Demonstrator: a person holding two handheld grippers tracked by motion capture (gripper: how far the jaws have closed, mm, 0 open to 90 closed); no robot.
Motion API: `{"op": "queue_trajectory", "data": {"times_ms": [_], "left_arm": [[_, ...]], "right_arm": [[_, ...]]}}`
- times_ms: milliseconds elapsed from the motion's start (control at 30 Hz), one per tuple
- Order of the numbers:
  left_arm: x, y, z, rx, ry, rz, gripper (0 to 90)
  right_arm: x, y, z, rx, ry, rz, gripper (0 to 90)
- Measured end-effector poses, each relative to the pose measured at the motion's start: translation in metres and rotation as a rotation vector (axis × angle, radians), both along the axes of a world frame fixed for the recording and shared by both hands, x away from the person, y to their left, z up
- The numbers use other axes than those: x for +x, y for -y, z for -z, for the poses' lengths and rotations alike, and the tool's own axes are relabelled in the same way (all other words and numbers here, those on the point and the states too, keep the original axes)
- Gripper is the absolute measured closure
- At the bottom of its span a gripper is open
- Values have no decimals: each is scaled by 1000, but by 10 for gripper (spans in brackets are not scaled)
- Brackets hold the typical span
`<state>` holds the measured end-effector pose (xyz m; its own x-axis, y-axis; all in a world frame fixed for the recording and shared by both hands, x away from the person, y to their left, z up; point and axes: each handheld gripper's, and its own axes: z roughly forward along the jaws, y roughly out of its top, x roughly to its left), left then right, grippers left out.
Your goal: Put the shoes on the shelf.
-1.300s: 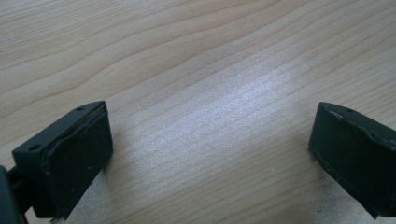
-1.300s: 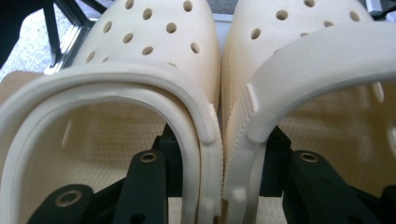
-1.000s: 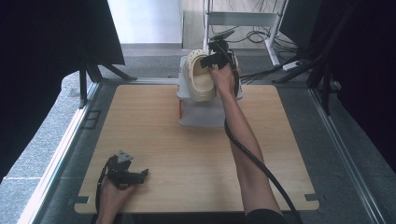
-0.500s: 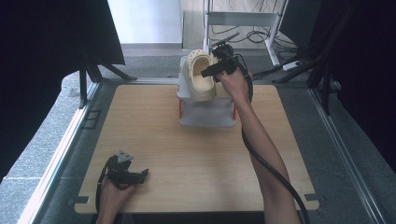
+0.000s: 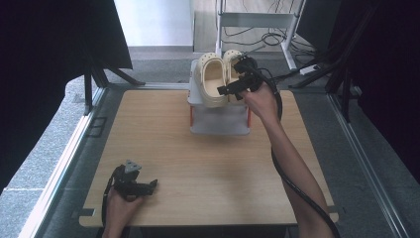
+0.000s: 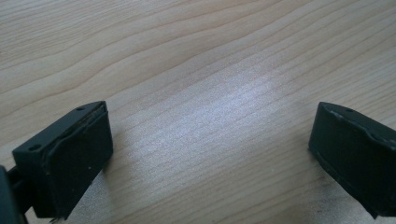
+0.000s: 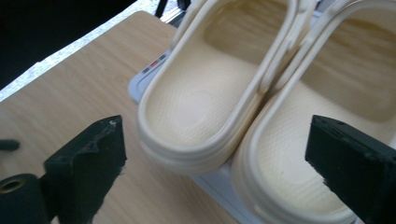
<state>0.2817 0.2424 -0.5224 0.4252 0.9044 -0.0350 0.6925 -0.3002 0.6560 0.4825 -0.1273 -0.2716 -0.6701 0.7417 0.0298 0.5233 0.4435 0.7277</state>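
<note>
The right claw hangs just above the heel ends of a pair of cream foam clogs, its two black jaws spread wide with nothing between the pads; they have just been opening. In the right gripper view the clogs lie beyond and between the jaw tips, clear of both pads, so the pair is released.

The clogs sit side by side, touching along their inner edges, on top of a pale grey plastic box rack at the far middle of the light wooden table. Their long axes run away from the person: rounded heels toward the near edge of the rack, perforated toe caps toward the far side. The heels overhang the rack's front lip a little. The material looks soft and moulded, matte, with a thick rolled rim around each opening and a finely pebbled footbed. The rack has a smooth lid, translucent walls and small red and dark marks at its front left corner.

The left claw rests low over the table's near left corner, held in the person's left hand. In the left gripper view its jaws stand wide apart over bare wood grain, empty, pads rubbery and dull.
</note>
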Motion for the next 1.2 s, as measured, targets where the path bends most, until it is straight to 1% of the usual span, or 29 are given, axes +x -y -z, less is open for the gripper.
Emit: {"op": "queue_trajectory", "data": {"times_ms": [67, 167, 300, 400, 500, 667, 800, 1000, 1200], "left_arm": [[0, 0, 0, 0, -2, 1, 0], [0, 0, 0, 0, 1, -1, 0], [0, 0, 0, 2, 3, 1, 0], [0, 0, 0, 5, 3, 2, 0], [0, 0, 0, 1, 2, -2, 0], [0, 0, 0, 2, 3, -3, 0], [0, 0, 0, 2, 3, -3, 0], [0, 0, 0, 4, 4, -2, 0], [0, 0, 0, 3, 4, -4, 0]], "right_arm": [[-6, 1, 3, 2, -4, -20, 17], [-15, 3, 7, 17, 3, -41, 13], [-29, 5, 11, -1, 10, -88, 8], [-41, 7, 14, -1, 9, -118, 9], [-54, 9, 19, -13, 12, -143, 10], [-73, 15, 30, -13, 16, -184, 11], [-84, 21, 40, -4, 9, -202, 12], [-94, 29, 55, 18, 1, -218, 16], [-106, 39, 66, 16, 4, -229, 17]]}}
